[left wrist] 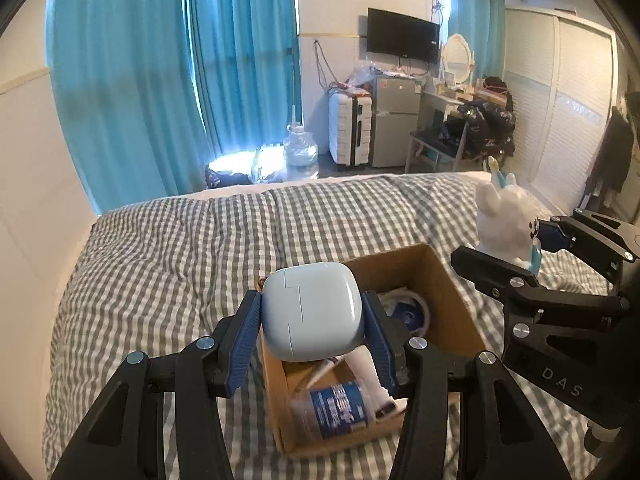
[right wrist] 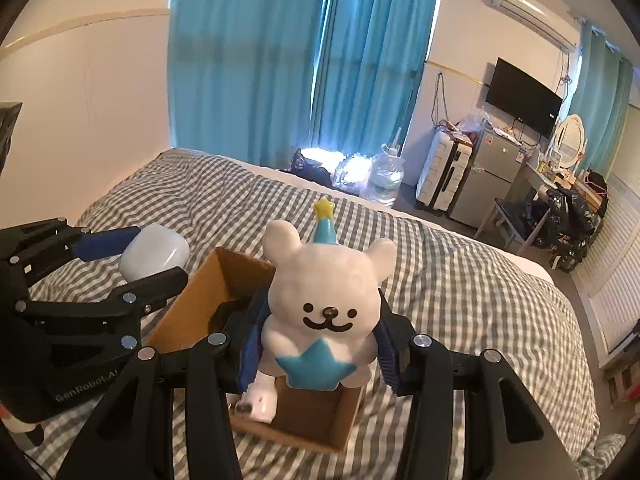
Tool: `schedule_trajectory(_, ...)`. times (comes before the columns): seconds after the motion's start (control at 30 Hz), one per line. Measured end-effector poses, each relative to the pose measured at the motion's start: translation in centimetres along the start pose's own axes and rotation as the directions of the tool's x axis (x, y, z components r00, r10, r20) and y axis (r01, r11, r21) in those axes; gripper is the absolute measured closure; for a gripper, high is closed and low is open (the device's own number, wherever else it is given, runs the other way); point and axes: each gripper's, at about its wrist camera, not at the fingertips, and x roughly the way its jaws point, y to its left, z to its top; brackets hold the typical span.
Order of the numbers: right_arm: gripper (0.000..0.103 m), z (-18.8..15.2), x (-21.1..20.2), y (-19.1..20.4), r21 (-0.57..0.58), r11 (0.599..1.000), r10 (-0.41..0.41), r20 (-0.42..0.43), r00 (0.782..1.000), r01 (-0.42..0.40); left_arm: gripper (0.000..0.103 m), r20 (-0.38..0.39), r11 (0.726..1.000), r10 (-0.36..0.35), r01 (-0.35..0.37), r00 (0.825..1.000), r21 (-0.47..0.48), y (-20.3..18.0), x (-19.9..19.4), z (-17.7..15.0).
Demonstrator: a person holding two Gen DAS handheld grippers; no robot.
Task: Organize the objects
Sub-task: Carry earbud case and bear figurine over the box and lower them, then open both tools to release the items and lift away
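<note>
The white case (left wrist: 312, 312) hung above the cardboard box (left wrist: 452, 292) on the checked bed (left wrist: 160, 248), pinched at its sides by the left gripper (left wrist: 312, 320) — smooth, probably light and slippery. The right gripper (right wrist: 318, 344) clamped the bear figure (right wrist: 324, 304) — likely hard, breakable.

walls: plain white (left wrist: 28, 152) | window: long teal curtains (left wrist: 132, 80), daylight at hem | far wall: black flat television (left wrist: 402, 35), small grey fridge (left wrist: 394, 122), white ribbed suitcase (left wrist: 349, 132)

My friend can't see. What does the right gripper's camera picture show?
The right gripper holds a white toy bear with a blue star over an open cardboard box on a checked bed.
</note>
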Motion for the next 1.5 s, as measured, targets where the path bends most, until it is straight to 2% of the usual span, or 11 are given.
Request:
schedule_trajectory(0.23,0.056,-0.2,6.3,-0.8,0.022,1.000,0.015,-0.062,0.998,-0.014,0.051,-0.046,1.000,-0.010,0.011,0.999,0.011,-0.2,5.4,-0.8)
schedule_trajectory(0.53,0.056,-2.9,11.9,-1.4,0.024,0.999,0.025,-0.136,0.990,-0.022,0.051,-0.100,0.998,-0.038,0.043,0.994,0.046,-1.1,10.0,-2.7)
schedule_trajectory(0.8,0.056,-4.2,13.8,-2.4,0.034,0.999,0.043,-0.173,0.984,-0.038,0.051,-0.147,0.995,-0.069,0.079,0.987,0.061,-1.8,11.8,-3.6)
schedule_trajectory(1.0,0.055,-4.2,12.8,-2.0,0.041,0.998,0.048,-0.167,0.985,-0.042,0.050,-0.153,0.994,-0.084,0.093,0.985,0.049,-1.9,11.8,-3.7)
schedule_trajectory(1.07,0.052,-4.0,12.4,-2.0,0.045,0.998,0.048,-0.166,0.985,-0.041,0.049,-0.157,0.994,-0.092,0.099,0.983,0.041,-1.8,11.5,-3.6)
schedule_trajectory(1.1,0.049,-3.9,12.1,-1.9,0.047,0.998,0.046,-0.163,0.986,-0.039,0.048,-0.155,0.994,-0.092,0.099,0.984,0.039,-1.7,11.3,-3.5)
schedule_trajectory(1.13,0.044,-3.8,11.8,-2.0,0.052,0.998,0.042,-0.154,0.987,-0.035,0.042,-0.149,0.995,-0.089,0.096,0.985,0.038,-1.8,11.1,-3.3)
schedule_trajectory(1.17,0.042,-3.6,11.4,-2.2,0.058,0.998,0.038,-0.143,0.989,-0.030,0.034,-0.141,0.995,-0.086,0.093,0.986,0.039,-1.5,10.5,-3.3)
schedule_trajectory(1.27,0.039,-3.2,10.1,-2.5,0.076,0.997,0.026,-0.122,0.992,-0.017,0.017,-0.106,0.995,-0.087,0.092,0.991,0.041,-1.4,8.7,-2.7)
schedule_trajectory(1.37,0.027,-2.5,8.0,-3.0,0.093,0.996,0.000,-0.092,0.996,0.009,0.011,-0.075,0.996,-0.073,0.076,0.995,0.047,-1.3,6.7,-2.0)
schedule_trajectory(1.5,0.017,-1.0,3.9,-3.2,0.102,0.994,-0.029,-0.026,0.999,0.031,0.005,-0.023,0.998,-0.047,0.048,0.999,0.036,-1.1,3.2,-0.8)
